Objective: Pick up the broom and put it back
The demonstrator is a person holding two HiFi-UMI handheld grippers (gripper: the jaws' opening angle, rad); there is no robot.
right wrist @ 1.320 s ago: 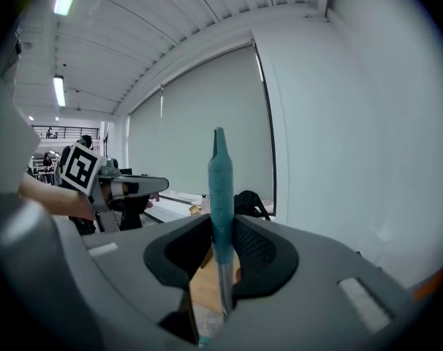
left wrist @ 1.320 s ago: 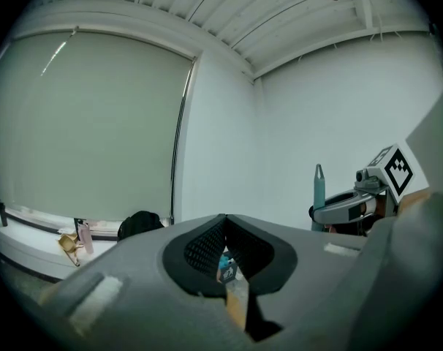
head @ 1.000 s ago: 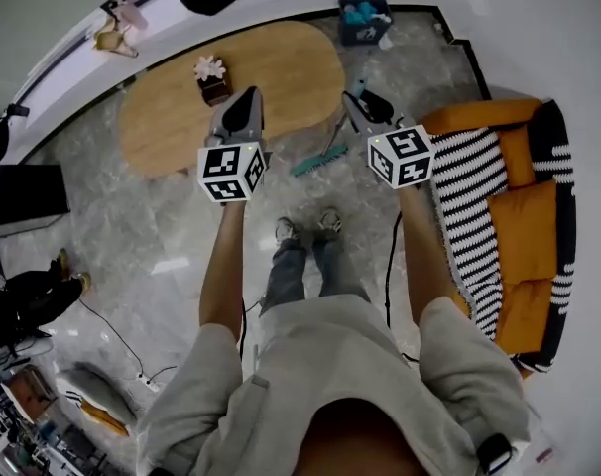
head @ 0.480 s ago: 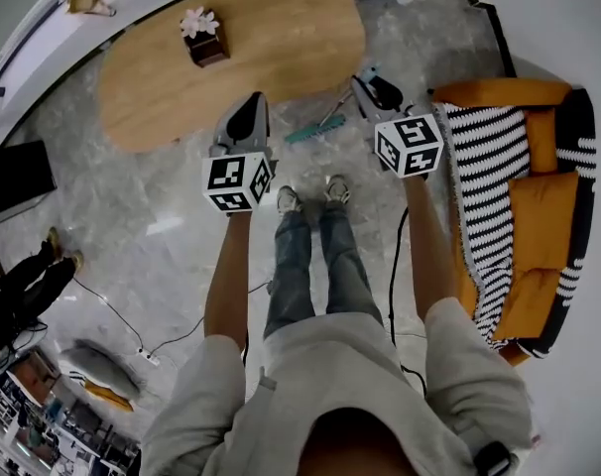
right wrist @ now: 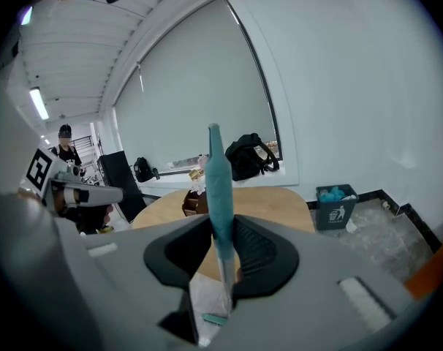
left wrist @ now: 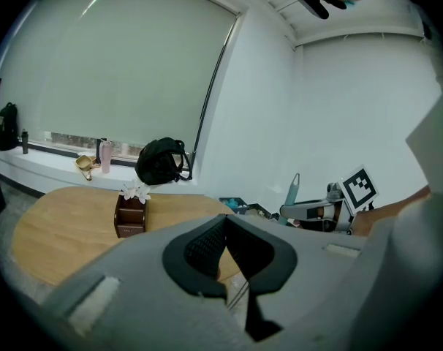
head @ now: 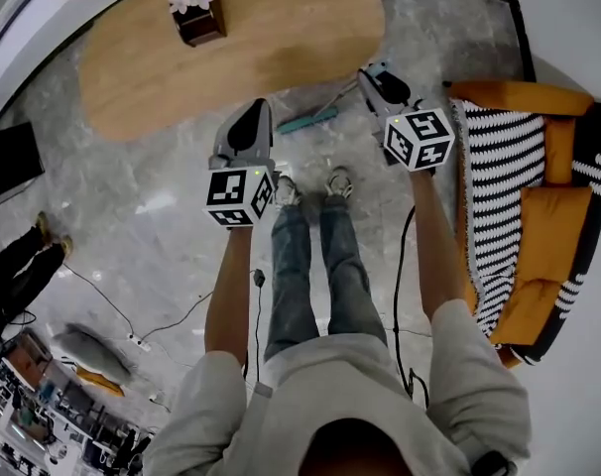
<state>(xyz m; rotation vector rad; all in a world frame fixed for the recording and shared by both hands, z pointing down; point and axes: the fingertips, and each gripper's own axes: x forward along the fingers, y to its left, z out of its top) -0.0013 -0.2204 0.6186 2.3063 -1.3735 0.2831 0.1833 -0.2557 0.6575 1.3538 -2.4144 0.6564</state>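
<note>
The broom has a teal head [head: 303,122] resting on the marble floor in front of the person's shoes, with a thin handle [head: 337,97] slanting up to my right gripper [head: 377,79]. In the right gripper view the teal grip of the handle [right wrist: 220,189] stands upright between the pads, and the right gripper [right wrist: 221,229] is shut on it; the broom head [right wrist: 215,319] shows far below. My left gripper [head: 249,127] hangs to the left of the broom head, apart from it. Its pads [left wrist: 207,243] meet at the tips with nothing between them.
An oval wooden table [head: 281,38] with a small brown flower box [head: 196,18] lies just beyond the broom. An orange sofa with a striped throw [head: 524,196] stands on the right. A blue bin [right wrist: 333,205] is in the far corner; a cable [head: 181,317] trails on the floor.
Both grippers have sunk toward the floor together, the right one still shut on the broom handle. The table has slid up in the head view as the person leans forward.
</note>
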